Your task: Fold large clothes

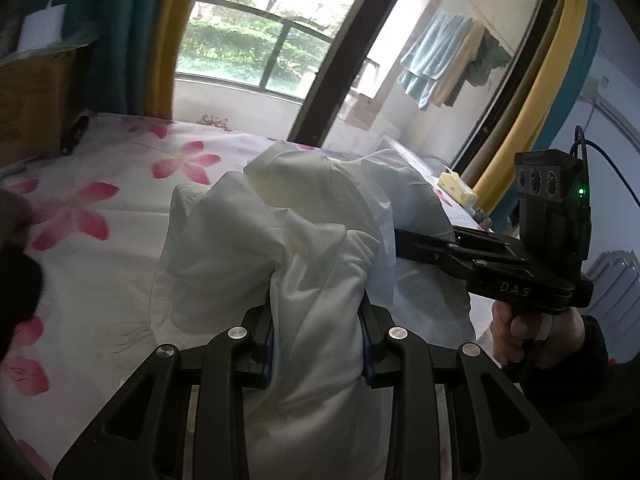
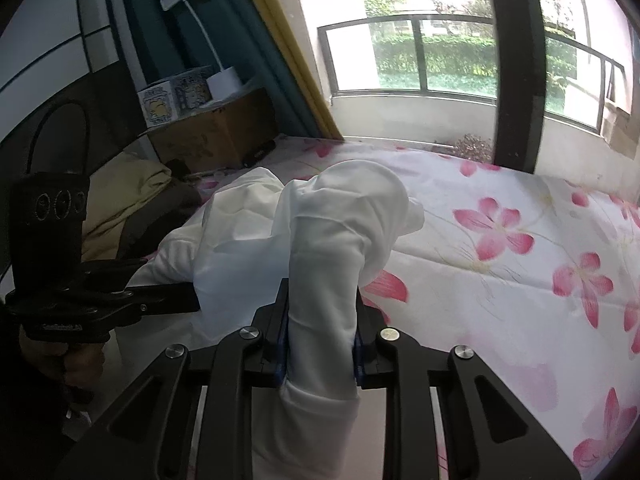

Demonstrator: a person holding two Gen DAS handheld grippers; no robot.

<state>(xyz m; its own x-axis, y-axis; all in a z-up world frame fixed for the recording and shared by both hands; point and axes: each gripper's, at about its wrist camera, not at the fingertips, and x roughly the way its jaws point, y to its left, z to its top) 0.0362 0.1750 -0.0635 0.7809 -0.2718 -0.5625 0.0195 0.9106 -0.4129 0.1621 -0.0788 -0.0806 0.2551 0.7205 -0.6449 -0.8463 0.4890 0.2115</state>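
Spreading across both views: a bed sheet [image 1: 120,184] printed with pink flowers, running back to a large window [image 1: 256,44] with a dark railing and greenery beyond.

Lying bunched on the sheet, near the middle of the bed: the white garment [image 1: 280,216], heaped in loose folds, part of it lifted clear of the sheet and rising toward both cameras.

Standing at the bed's far corner, beside the teal curtain [image 2: 168,28]: a cardboard box [image 2: 216,132] carrying a white lamp [image 2: 222,76] and a small printed carton [image 2: 176,98]. Resting in front of the box, at the edge of the bed: yellow and grey bedding [image 2: 132,200].

Hanging beyond the glass in the left wrist view: a blue towel [image 1: 432,60] and a yellowish cloth on a line.

Gripping a thick fold of the white garment: the left gripper [image 1: 318,344], narrow, blue pads pressing the cloth from both sides, fabric spilling down between the black arms toward the lens.

Clamping another bunched section, seemingly a sleeve: the right gripper [image 2: 320,336], also narrow, pads pinching the cloth, which bulges up over the jaws and droops to the far side.

Showing at the right edge of the left wrist view: a hand [image 1: 532,328] wrapped around the other gripper's handle, green light glowing on its camera block.
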